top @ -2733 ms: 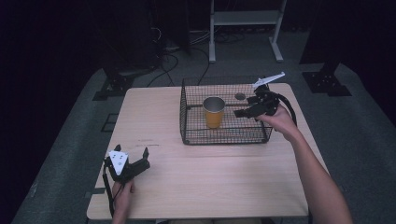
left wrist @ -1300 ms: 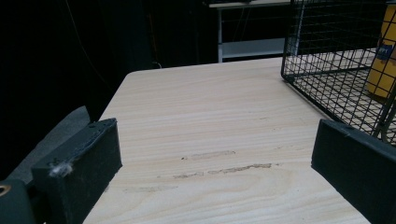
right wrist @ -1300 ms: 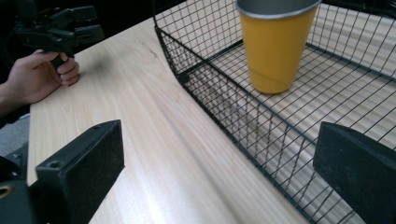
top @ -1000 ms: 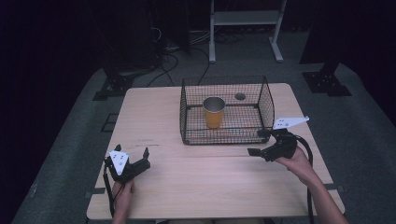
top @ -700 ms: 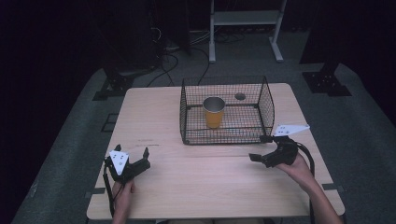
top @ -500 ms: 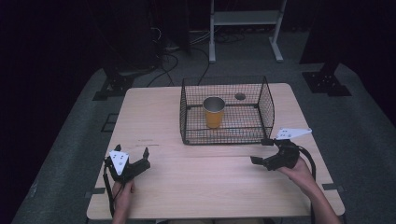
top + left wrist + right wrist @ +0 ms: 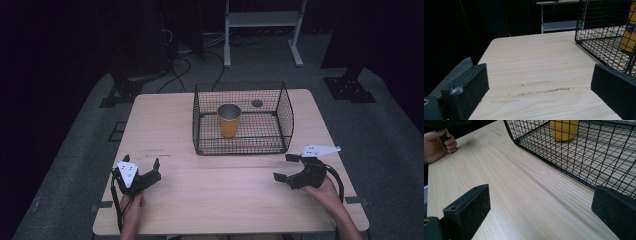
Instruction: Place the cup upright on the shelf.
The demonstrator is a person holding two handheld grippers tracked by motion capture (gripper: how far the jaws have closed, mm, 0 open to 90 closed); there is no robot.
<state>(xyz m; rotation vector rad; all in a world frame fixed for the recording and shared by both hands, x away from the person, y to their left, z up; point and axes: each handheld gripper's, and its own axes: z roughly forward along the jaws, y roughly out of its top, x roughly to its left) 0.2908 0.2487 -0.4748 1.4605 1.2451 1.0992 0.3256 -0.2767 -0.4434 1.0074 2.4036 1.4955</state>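
Right gripper (image 7: 287, 167) now back from wire basket (image 7: 243, 145), low over table (image 7: 215, 200) (fingers apart, empty)

Nothing legible anywhere. The yellow cup (image 7: 629, 30), at the right edge of the left gripper view, carries a small dark blue label with pale marks, far too blurred to read. In the high view the cup (image 7: 229, 120) shows no lettering either.

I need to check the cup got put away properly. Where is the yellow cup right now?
In the high view the yellow cup stands upright inside the wire basket, toward its left half, on the far middle of the table, apart from both grippers.
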